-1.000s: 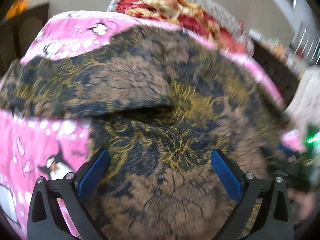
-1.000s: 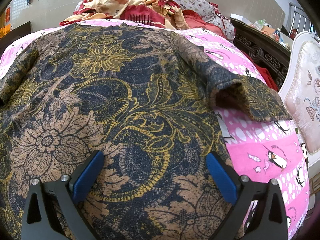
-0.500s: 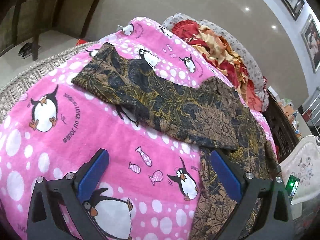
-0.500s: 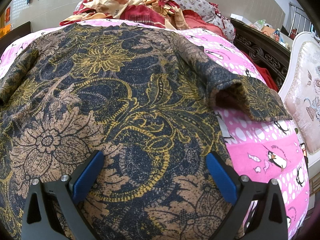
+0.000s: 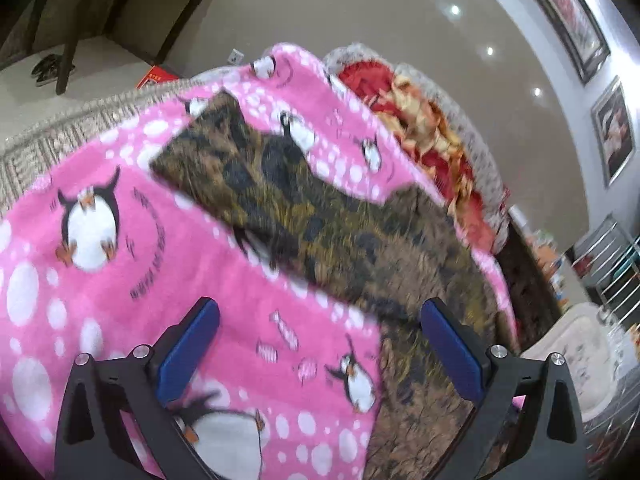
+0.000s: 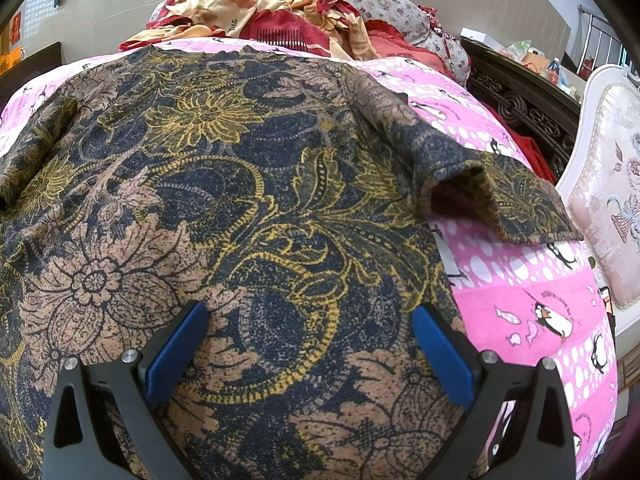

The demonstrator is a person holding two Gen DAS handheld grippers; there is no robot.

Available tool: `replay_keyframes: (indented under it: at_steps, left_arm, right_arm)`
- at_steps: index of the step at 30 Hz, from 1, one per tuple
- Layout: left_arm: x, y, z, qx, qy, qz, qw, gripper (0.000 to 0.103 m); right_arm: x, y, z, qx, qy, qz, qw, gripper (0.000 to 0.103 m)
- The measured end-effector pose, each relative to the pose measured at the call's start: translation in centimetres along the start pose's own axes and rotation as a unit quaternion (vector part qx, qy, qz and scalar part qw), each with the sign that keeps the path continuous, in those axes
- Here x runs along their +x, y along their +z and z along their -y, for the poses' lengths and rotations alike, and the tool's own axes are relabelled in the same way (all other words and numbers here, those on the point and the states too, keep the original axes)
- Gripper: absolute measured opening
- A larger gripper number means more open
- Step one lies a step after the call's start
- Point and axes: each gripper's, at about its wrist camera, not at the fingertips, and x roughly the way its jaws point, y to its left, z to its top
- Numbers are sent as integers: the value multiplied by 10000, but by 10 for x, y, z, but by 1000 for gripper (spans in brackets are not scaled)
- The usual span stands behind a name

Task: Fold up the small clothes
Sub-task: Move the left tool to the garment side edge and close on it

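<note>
Left hand-held gripper [image 5: 320, 344] spread above blanket [image 5: 100, 280], right hand-held gripper [image 6: 310, 340] spread over shirt [image 6: 240, 200]

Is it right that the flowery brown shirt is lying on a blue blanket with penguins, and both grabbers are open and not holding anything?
Not quite. The blanket is pink, not blue, as the right wrist view shows. The rest holds: it has penguins, the flowery brown shirt lies on it, and both the left gripper and the right gripper are open and hold nothing.

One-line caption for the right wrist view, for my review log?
Open right gripper poised over a dark floral garment spread flat on a pink penguin blanket.
</note>
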Motion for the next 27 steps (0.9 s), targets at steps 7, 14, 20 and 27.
replay_keyframes:
  at_steps: [7, 14, 20, 27]
  left_arm:
    - [12, 45, -39, -1003, -9, 230, 9947, 81]
    - [35, 82, -48, -1311, 378, 110, 9906, 80]
    - [36, 80, -38, -737, 946, 91, 9927, 55]
    - [7, 94, -25, 65, 2189, 513, 9744, 0]
  right_arm:
    - [-1, 0, 0, -3, -5, 1, 10000, 103]
    - [0, 0, 0, 4, 3, 1, 10000, 103]
    - [0, 0, 0, 1, -1, 0, 10000, 103]
    - [0, 0, 0, 8, 5, 2, 10000, 103]
